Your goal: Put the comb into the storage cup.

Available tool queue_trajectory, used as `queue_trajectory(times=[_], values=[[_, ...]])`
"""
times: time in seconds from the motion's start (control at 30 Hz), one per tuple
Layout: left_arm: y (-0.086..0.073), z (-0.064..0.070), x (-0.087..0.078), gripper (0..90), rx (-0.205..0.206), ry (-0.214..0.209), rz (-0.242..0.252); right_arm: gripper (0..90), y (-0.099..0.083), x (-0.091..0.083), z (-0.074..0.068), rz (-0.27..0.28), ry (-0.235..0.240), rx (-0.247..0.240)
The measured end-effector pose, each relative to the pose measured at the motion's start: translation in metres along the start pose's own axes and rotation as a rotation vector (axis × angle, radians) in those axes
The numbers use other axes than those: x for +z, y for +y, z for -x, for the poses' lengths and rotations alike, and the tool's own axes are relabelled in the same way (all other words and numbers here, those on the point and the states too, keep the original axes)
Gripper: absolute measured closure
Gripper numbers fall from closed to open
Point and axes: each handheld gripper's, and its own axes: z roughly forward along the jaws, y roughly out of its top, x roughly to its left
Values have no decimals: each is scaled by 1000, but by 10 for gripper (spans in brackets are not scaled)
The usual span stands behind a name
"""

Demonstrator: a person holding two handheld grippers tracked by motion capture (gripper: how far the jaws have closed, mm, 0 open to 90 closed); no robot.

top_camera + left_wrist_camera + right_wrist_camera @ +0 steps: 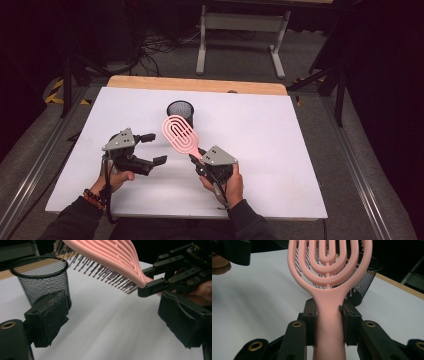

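Pink hairbrush (180,132) held above a white table (280,165), its handle clamped between the jaws of the right gripper (199,159), seen from the high view. The vented brush head slants up toward 11 o'clock from that gripper, its tip close to a black mesh cup (180,112) standing at 12 o'clock on the board. The left gripper (154,148), at 9 o'clock of the brush, has its jaws spread wide and holds nothing. In the left gripper view, bristles (110,277) point down at the tabletop, clear of it, with the cup beyond. In the right gripper view, both pads (348,322) press the handle's sides.
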Motion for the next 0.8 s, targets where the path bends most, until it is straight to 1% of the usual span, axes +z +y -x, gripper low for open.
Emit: queue_trajectory(times=[0.07,0.1,0.17,0.2,0.27,0.33,0.4,0.43,0.47,0.53,0.57,0.63,0.7,0.73,0.77,0.8], values=[[3,1,5,105,-11,-15,5,693,0,0,-2,7,-4,-8],[4,2,7,105,-8,-18,8,693,0,0,-2,7,-4,-8],[7,3,11,105,-19,-27,18,692,0,0,-2,15,-4,-4],[8,4,14,106,-35,-38,24,693,-1,0,-2,20,-6,-3],[11,5,19,109,-51,-43,32,693,-1,0,-2,29,-6,-1],[13,5,24,116,-67,-60,47,692,-1,0,-3,30,-7,-3],[15,7,30,126,-75,-58,48,693,-1,0,-4,38,-6,-3],[15,7,32,151,-77,-62,53,692,-2,1,-5,35,-5,-8],[16,8,34,163,-72,-56,56,692,-2,1,-5,39,-7,-9],[17,8,37,200,-81,-49,66,692,-2,1,-6,47,-3,-7],[17,8,38,233,-88,-54,72,692,-2,1,-6,49,-5,-11],[18,7,39,247,-98,-54,82,692,-2,1,-7,52,-7,-11],[19,7,40,301,-112,-61,99,693,-3,3,-8,44,-13,-18],[19,7,40,315,-113,-59,103,693,-3,3,-8,46,-14,-16],[21,8,39,349,-108,-62,117,694,-4,4,-9,41,-17,-16],[21,8,39,375,-108,-62,117,694,-4,4,-9,41,-17,-16]])
